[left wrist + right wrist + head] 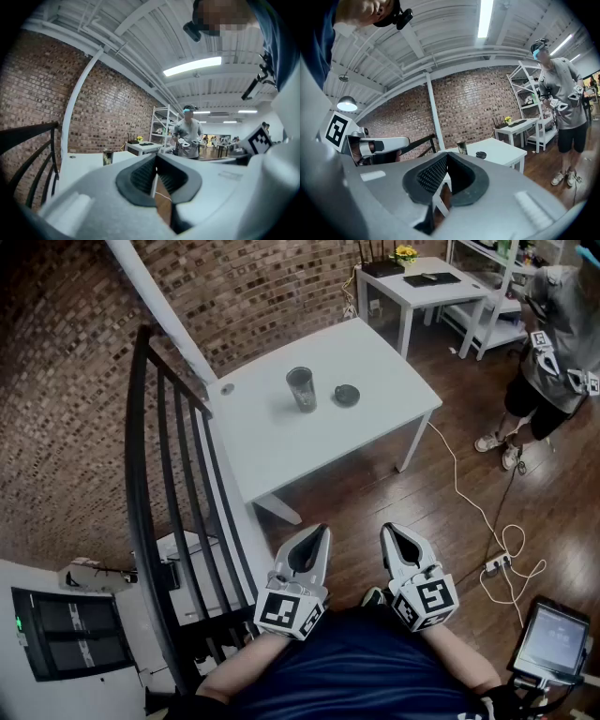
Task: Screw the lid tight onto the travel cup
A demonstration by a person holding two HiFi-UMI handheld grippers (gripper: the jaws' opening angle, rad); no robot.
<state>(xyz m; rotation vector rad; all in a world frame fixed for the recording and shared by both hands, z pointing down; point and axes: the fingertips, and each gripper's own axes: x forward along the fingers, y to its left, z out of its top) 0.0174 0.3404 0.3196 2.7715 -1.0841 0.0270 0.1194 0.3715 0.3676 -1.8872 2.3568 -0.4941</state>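
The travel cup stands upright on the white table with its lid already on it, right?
Not quite: the head view shows the lid lying on the white table beside the travel cup, apart from it. The cup does stand upright on that table.

Two tables are standing: a near table (281,446) and a far table (412,294). One cup (302,388) and one lid (346,395) are sitting on the near one. Two grippers are being held low in the head view, a left gripper (323,531) and a right gripper (386,531). One other person (553,324) is standing by one shelf (492,296). One flowerpot (405,255) is sitting on the far table. One railing (159,474), one cable (459,479), one power strip (494,565) and one screen (553,638) are showing too.
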